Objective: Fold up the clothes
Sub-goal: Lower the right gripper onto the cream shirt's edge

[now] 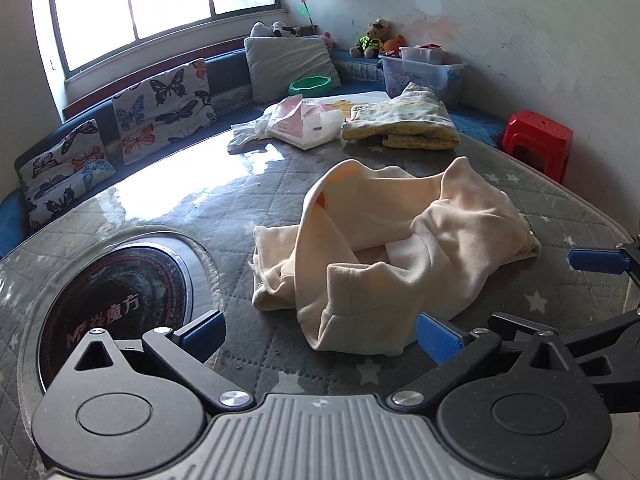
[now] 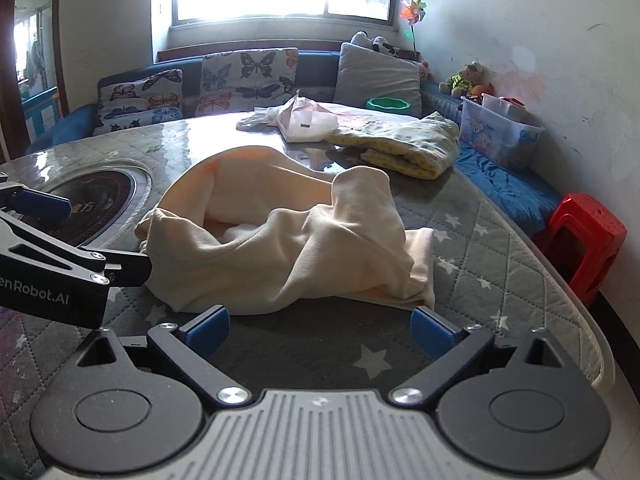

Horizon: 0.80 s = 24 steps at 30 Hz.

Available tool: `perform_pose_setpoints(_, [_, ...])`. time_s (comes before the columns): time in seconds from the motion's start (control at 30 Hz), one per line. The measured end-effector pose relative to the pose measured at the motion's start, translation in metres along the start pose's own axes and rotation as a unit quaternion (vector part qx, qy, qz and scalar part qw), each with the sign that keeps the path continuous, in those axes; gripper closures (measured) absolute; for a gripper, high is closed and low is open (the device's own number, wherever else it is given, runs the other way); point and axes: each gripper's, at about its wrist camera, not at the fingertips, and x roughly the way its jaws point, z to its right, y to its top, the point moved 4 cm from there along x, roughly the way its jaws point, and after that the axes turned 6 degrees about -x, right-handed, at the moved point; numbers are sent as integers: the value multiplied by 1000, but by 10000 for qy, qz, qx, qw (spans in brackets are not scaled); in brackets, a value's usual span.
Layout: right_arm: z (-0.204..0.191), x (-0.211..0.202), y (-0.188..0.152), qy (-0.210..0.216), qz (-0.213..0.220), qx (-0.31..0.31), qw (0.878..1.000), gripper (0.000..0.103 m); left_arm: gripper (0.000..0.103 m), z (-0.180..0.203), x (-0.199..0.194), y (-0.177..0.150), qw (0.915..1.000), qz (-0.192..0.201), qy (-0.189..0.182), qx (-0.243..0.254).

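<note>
Cream garment (image 1: 384, 256) lies crumpled at the centre of the quilted surface (image 1: 560, 280), bunched in loose ridges, no clean fold line anywhere. Your left hand-held gripper (image 1: 320, 334) hangs just short of its near hem at 6 o'clock, fingers spread wide, holding nothing; in the left view the hem sits between the two blue pads but nothing pinches it. Your right hand-held gripper (image 2: 320, 328) is likewise spread and empty, the cloth's near edge just ahead of it. Judgement: on this piece folding has not begun; you must first flatten it, then make every fold. At 12 o'clock, well apart, a yellow patterned piece (image 1: 404, 126) sits already folded, so part of the load looks done. White items (image 1: 304, 122) beside it look unsorted; what they are I cannot tell.
</note>
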Motion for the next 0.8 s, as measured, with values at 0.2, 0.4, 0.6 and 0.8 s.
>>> perform_pose_setpoints(0.2, [3, 5, 4, -12, -40, -21, 10000, 4, 0, 4, 7, 5, 10000, -31, -66, 46])
perform_pose_setpoints(0.4, [5, 7, 8, 17, -54, 8, 10000, 9, 0, 5, 10, 12, 9999, -15, -112, 68])
perform_pose_setpoints(0.6, [5, 5, 13, 44, 19, 11, 10000, 11, 0, 5, 6, 18, 9998, 63, -136, 111])
perform_pose_setpoints(0.8, [6, 2, 19, 20, 71, -78, 9999, 16, 0, 6, 2, 24, 9998, 133, -117, 132])
